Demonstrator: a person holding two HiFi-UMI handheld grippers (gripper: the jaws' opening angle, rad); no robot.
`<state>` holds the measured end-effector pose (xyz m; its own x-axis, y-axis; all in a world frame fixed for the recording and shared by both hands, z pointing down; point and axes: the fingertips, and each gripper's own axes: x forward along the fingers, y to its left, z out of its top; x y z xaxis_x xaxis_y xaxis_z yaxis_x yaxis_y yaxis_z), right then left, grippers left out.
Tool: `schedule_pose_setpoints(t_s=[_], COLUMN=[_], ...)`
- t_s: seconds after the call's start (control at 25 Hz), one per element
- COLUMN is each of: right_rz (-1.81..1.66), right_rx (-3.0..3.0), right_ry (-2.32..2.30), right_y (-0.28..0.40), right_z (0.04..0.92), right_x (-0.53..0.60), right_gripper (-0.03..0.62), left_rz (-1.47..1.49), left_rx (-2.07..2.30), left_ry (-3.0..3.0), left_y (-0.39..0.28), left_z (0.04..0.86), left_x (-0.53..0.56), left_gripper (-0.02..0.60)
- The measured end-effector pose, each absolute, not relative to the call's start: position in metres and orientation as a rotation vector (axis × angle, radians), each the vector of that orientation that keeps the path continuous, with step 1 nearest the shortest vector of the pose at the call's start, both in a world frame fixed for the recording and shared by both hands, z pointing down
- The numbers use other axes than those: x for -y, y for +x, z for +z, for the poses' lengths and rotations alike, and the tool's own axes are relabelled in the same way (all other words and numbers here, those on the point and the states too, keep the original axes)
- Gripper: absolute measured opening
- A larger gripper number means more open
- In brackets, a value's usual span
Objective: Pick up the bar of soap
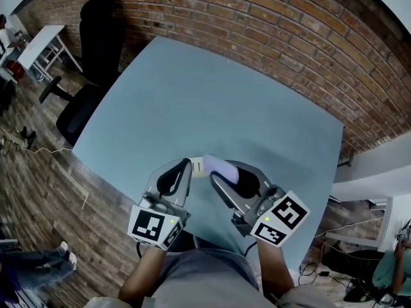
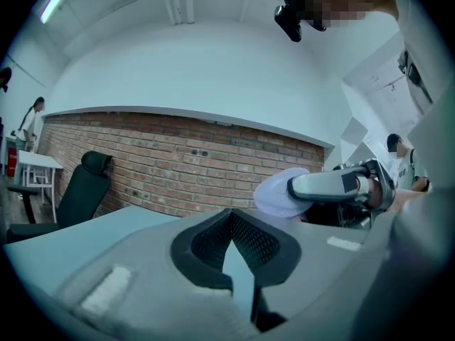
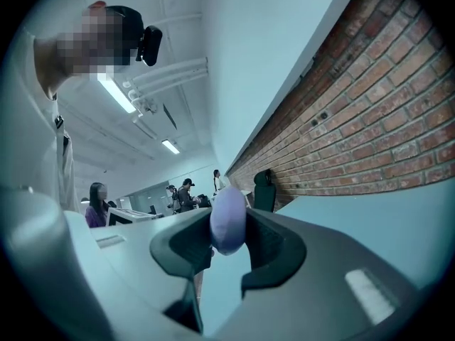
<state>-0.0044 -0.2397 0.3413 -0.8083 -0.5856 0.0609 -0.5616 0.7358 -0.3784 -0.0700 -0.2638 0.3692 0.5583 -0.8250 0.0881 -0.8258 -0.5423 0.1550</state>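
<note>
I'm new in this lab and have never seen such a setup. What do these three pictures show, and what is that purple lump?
There is no robot: a person holds a hand-operated claw in each hand. The head view comes from a camera on the person's head, looking down at a light blue table. The other two come from cameras riding on each claw, looking forward along it. The right claw is closed on the purple lump, a bar of soap. The left claw is shut and empty. A black office chair stands beside the table, near a brick wall.
</note>
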Motion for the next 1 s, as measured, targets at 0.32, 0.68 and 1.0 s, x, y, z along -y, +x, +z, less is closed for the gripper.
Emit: schedule_pose_setpoints(t_s=[0.32,0.68,1.0], right_rz=[-0.472,-0.420,-0.443], right_rx=[-2.859,-2.819,-2.809], right_ry=[-0.973,-0.999,-1.041], right_y=[-0.006,-0.002,-0.003], right_z=[0.313,0.293,0.303], right_x=[0.235,0.234,0.237], right_gripper=[0.126,0.126,0.124], left_rz=[-0.063,-0.124,-0.108], left_rx=[1.414,1.367,1.366], left_ry=[2.638,2.657,2.651], left_y=[-0.079,-0.077,-0.077], left_z=[0.335,0.309,0.315], left_x=[0.263,0.262,0.260], left_gripper=[0.003,0.003,0.003])
